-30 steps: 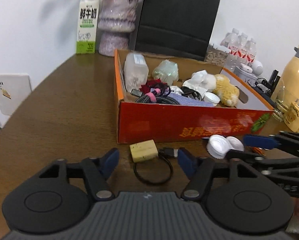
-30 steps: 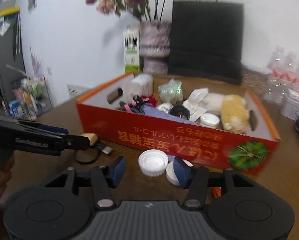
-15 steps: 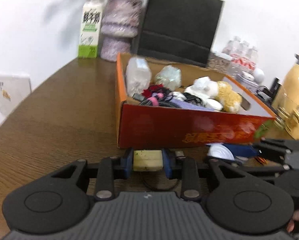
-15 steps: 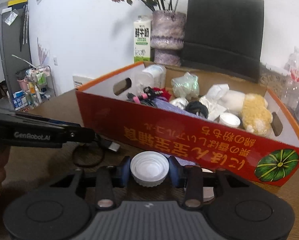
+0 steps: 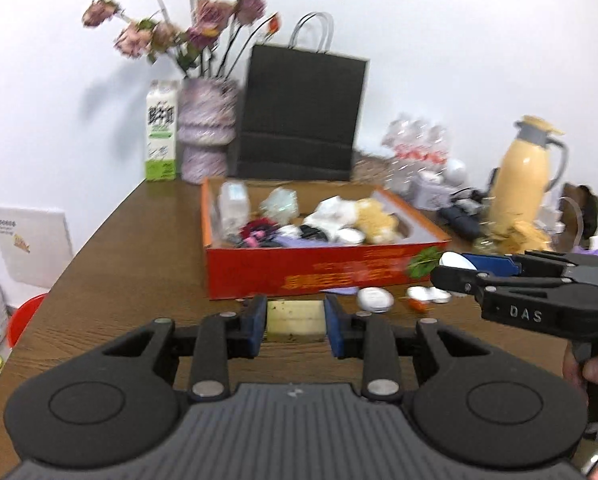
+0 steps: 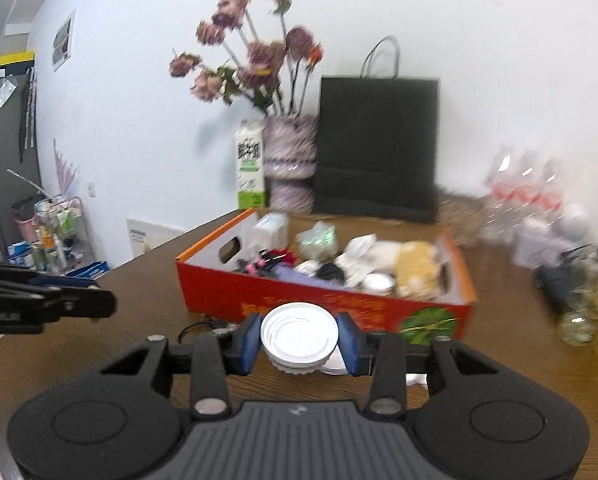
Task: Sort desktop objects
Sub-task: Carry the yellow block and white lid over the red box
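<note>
Left claw [image 5: 295,322] clenched on yellow block [image 5: 295,315]; right claw [image 6: 299,338] clenched on white lid [image 6: 299,335]. Both held above table [image 5: 139,272], short of red box [image 5: 323,272]. Advice: carry each clear over the near wall, release above a free spot, one side at a time.

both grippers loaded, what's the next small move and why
Probably carry both forward over the red box and let go. The left hand-held gripper clamps the yellow block, the right hand-held gripper the white lid, both short of its near wall.
</note>
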`<action>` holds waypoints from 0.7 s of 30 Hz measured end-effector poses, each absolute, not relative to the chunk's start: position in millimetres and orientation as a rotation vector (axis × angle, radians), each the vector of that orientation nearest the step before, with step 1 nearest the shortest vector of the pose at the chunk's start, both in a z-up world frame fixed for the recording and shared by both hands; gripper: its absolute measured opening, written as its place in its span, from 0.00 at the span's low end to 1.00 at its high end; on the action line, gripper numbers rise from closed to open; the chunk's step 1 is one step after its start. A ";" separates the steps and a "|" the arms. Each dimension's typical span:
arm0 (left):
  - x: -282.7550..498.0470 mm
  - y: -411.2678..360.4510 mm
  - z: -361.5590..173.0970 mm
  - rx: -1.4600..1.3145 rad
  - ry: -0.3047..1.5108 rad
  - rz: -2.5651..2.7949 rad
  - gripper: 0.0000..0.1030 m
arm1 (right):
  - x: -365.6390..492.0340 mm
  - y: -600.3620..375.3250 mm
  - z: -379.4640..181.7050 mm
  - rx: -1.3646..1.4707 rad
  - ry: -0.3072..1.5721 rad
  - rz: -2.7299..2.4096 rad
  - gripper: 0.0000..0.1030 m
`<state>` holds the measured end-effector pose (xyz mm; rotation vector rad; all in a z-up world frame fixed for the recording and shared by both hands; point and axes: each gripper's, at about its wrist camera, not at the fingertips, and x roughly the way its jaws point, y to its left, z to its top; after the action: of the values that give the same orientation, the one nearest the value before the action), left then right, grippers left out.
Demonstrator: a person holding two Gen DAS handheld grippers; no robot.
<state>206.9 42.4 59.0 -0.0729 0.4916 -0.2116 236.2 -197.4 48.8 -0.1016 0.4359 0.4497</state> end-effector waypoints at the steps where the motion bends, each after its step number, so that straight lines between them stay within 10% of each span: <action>1: 198.9 39.0 62.7 -0.069 0.481 -0.220 0.31 | 228.8 -203.8 53.6 -0.106 0.432 0.437 0.38; 21: 70.5 18.1 41.3 -0.114 0.581 -0.366 0.31 | 54.4 -233.3 58.4 -0.104 0.441 0.520 0.38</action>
<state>70.5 18.1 41.3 -0.1143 0.5815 -0.3660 54.4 -233.3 58.4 -0.1044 0.4415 0.5201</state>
